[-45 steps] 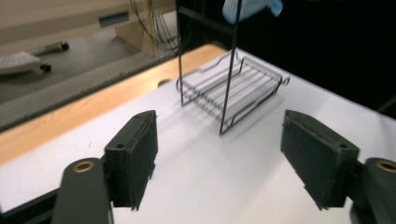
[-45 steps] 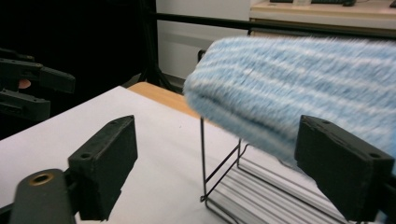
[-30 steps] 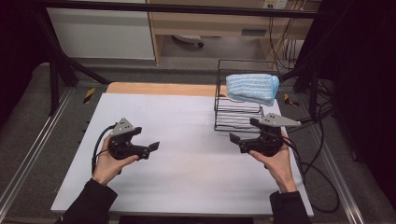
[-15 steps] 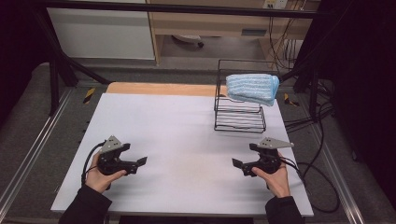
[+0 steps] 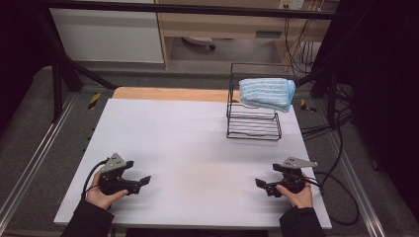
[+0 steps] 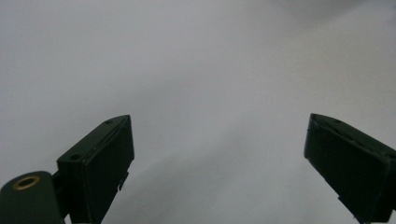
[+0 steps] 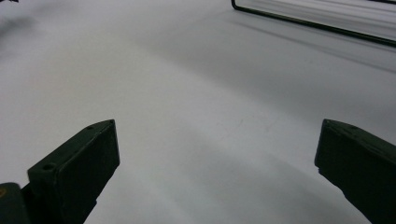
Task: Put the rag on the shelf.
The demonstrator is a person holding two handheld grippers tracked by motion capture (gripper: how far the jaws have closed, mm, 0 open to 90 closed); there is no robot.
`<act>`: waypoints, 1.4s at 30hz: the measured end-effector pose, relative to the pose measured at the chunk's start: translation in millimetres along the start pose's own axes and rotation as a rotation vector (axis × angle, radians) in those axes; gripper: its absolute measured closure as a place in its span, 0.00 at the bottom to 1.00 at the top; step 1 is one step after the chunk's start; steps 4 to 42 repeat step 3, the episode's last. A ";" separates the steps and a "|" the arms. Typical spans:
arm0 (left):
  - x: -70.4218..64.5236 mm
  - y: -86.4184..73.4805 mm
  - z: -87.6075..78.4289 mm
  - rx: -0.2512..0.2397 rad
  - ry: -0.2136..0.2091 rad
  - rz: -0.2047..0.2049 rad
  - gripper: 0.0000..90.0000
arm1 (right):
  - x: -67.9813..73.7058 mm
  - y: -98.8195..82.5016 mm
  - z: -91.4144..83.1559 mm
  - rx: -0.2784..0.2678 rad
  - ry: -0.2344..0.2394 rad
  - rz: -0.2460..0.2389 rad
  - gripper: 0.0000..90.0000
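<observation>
A folded light-blue towel lies draped over the top of a black wire rack at the back right of the white table. My left gripper rests near the table's front left, held by a hand, open with nothing between its jaws. In the left gripper view the left gripper has its jaws wide apart over bare white surface. My right gripper sits near the front right, open and empty. In the right gripper view the right gripper shows spread jaws, with the rack's base wire far ahead.
Black cables trail off the right side of the table. A wooden strip runs along the table's far edge. Metal rails flank the table on the floor, and cabinets stand behind it.
Both hands have pulled their grippers back toward the front edge of the table and lowered them. Both stay open. The towel and rack have not moved.
</observation>
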State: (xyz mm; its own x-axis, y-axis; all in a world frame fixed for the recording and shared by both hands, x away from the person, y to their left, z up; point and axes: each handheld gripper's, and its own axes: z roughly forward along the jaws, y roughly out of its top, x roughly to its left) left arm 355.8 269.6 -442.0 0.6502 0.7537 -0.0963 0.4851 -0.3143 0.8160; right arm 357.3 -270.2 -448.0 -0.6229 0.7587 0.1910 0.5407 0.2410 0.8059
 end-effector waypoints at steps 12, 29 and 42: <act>-0.8 -0.4 1.4 0.005 -0.002 0.001 0.10 | 0.4 -0.6 0.5 0.005 0.006 -0.003 0.01; -0.8 -0.4 1.4 0.005 -0.002 0.001 0.10 | 0.4 -0.6 0.5 0.005 0.006 -0.003 0.01; -0.8 -0.4 1.4 0.005 -0.002 0.001 0.10 | 0.4 -0.6 0.5 0.005 0.006 -0.003 0.01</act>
